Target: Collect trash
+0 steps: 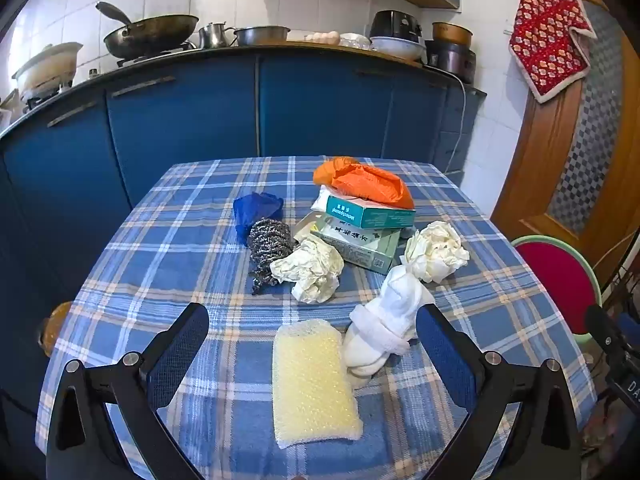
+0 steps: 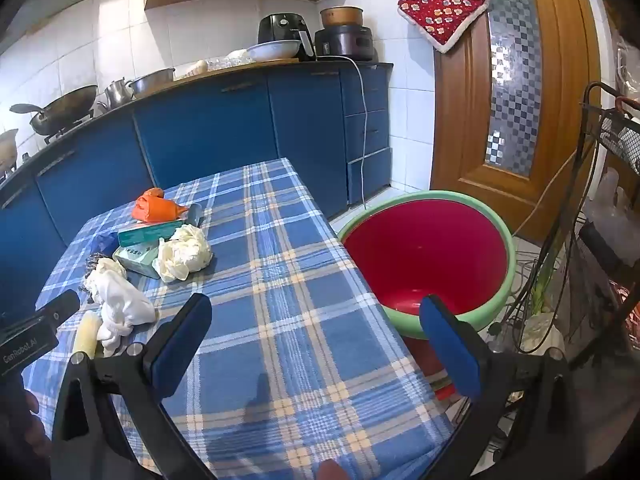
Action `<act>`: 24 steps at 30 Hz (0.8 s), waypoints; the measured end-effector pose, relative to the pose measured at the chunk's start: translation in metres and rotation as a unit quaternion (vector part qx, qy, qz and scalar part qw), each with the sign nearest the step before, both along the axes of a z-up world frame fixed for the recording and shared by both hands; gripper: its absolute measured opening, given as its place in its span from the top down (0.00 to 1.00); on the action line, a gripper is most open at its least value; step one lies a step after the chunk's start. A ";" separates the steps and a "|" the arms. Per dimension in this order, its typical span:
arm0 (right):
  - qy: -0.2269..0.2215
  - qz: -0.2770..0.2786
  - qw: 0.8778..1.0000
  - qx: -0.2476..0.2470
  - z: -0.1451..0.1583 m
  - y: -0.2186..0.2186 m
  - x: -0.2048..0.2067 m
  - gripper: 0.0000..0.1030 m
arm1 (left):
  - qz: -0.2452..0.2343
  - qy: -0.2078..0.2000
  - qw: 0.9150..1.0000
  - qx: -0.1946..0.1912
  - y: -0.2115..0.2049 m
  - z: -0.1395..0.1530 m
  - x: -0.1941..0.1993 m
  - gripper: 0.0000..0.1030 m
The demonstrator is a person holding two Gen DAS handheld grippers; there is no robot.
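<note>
Straight ahead of my left tongs (image 1: 312, 334), toward the near edge of the worktop (image 1: 168, 256), lie the closest pieces of trash: a yellow sponge (image 1: 314, 380) with its long axis running away from me, roughly in line with the fingers, and touching its right side a knotted white cloth bundle (image 1: 386, 320) that leans toward the right finger. Crumpled paper (image 1: 310, 272), a steel scourer (image 1: 267, 246), flat boxes (image 1: 362, 232) and an orange bag (image 1: 366, 182) sit further back, around the middle. My left tongs stand wide apart, holding nothing and touching nothing I can make out. My right tongs (image 2: 316, 318) are likewise spread wide and empty, hovering over the worktop's right edge with the red basin (image 2: 430, 256) just beyond it, below. I judge the left is nearer the trash, the right nearer the basin.
</note>
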State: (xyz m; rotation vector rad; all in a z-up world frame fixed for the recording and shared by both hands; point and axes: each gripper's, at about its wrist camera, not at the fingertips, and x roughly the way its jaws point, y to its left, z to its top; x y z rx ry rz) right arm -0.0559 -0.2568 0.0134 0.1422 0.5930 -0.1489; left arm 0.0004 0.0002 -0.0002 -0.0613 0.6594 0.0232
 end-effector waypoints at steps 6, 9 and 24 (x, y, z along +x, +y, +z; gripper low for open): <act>-0.004 -0.004 1.000 -0.002 -0.001 0.000 0.001 0.01 | 0.008 -0.001 1.000 0.002 0.001 0.000 0.002 0.00; -0.006 -0.001 1.000 0.002 0.004 0.000 -0.002 0.01 | 0.002 -0.004 1.000 -0.002 -0.008 0.001 -0.003 0.00; -0.005 -0.001 1.000 0.001 0.004 0.000 0.000 0.01 | 0.000 -0.005 1.000 -0.004 -0.006 0.001 -0.001 0.00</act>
